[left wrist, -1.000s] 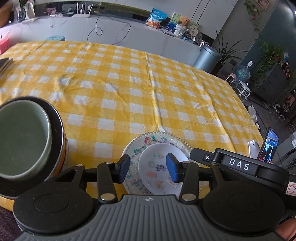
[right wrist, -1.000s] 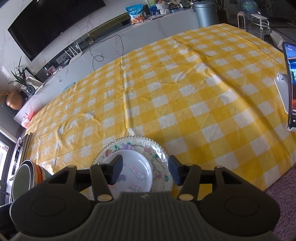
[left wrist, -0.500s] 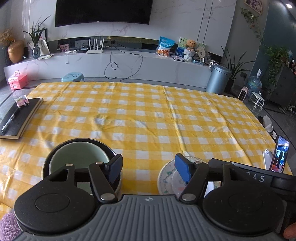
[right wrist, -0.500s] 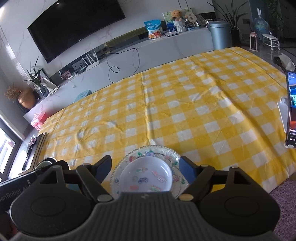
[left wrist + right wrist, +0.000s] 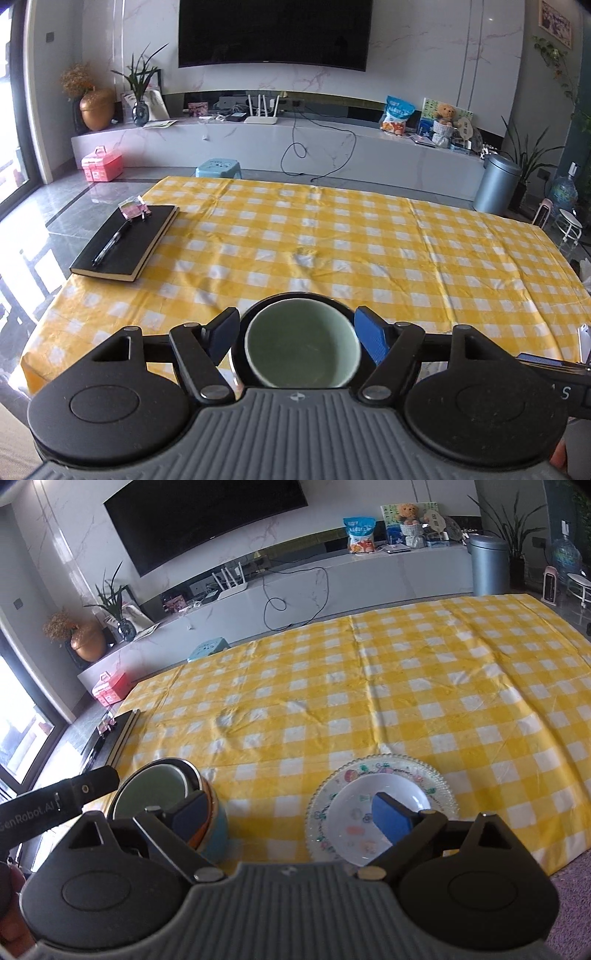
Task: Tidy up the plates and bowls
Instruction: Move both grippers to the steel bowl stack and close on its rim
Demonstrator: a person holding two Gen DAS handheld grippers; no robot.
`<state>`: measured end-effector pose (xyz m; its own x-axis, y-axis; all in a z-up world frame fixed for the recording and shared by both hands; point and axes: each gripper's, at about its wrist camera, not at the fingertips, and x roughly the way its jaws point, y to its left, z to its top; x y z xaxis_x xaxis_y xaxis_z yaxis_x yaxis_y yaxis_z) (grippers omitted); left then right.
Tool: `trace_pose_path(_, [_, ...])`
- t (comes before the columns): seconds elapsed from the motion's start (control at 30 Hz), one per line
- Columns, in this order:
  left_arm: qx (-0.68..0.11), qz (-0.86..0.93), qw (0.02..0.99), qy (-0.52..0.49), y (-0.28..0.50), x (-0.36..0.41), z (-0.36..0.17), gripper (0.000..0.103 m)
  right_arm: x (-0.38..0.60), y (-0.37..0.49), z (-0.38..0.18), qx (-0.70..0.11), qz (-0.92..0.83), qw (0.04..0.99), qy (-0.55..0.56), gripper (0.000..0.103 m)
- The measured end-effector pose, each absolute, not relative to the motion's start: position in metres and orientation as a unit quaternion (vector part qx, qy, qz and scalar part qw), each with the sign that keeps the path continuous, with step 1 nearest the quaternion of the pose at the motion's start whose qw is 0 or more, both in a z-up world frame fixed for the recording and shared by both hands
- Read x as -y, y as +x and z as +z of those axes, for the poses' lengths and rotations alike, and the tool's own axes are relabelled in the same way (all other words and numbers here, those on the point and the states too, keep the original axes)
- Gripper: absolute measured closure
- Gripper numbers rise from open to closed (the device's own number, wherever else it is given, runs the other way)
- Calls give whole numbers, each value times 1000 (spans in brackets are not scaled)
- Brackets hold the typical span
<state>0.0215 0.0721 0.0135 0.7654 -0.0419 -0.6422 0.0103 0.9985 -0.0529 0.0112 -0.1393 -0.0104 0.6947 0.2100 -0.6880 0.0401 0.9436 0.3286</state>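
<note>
A pale green bowl [image 5: 302,343] sits nested in a stack of darker bowls [image 5: 288,297] at the near edge of the yellow checked table. My left gripper [image 5: 297,334] is open, its blue pads on either side of the stack without touching it. In the right wrist view the same stack [image 5: 166,794] stands at the near left. A small white bowl [image 5: 362,808] rests on a patterned glass plate [image 5: 436,779] at the near right. My right gripper [image 5: 291,818] is open and empty, above the bare cloth between stack and plate.
A black notebook [image 5: 125,240] with a pen lies at the table's far left. A phone on a stand [image 5: 583,343] is at the right edge. Beyond the table are a TV bench, a blue stool [image 5: 218,168] and a grey bin [image 5: 496,182].
My left gripper has swung left from over the plate and small bowl to the bowl stack and opened wider. My right gripper has drawn back and opened wider; the view now takes in both stacks.
</note>
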Motion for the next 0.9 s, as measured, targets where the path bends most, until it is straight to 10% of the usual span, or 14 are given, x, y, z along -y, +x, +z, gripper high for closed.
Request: trace_pose_path(0.9, [-433, 1, 870, -237, 48, -172, -53, 23, 58, 78, -54, -496, 83, 846, 179, 15])
